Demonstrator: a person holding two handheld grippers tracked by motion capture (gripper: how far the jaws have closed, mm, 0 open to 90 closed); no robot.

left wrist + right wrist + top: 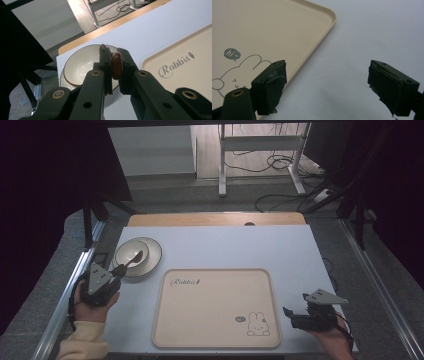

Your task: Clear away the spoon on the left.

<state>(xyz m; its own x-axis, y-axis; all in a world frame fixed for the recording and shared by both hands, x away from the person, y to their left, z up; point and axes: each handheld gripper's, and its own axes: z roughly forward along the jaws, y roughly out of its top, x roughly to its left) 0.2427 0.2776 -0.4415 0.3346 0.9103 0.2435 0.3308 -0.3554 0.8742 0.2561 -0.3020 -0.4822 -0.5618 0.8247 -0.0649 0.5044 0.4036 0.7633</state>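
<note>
A brown wooden spoon (134,258) lies with its scoop end in a white bowl (131,251) that stands on a white plate (152,255) at the table's left. My left gripper (119,270) is shut on the spoon's handle, just in front of the bowl. In the left gripper view the handle (116,65) is pinched edge-up between the jaws, and the bowl (81,65) with its brown rim lies beyond them. My right gripper (295,304) stands open with nothing in it, low over the table right of the beige tray (215,307). In the right gripper view its jaws (328,66) are spread wide beside the tray's corner (322,27).
The tray carries a "Rabbit" word (186,281) and a rabbit drawing (257,325). A pale blue mat (240,245) covers the table, with a wooden strip (215,219) at the far edge. Metal rails (380,285) run along both sides, and cables lie on the floor behind.
</note>
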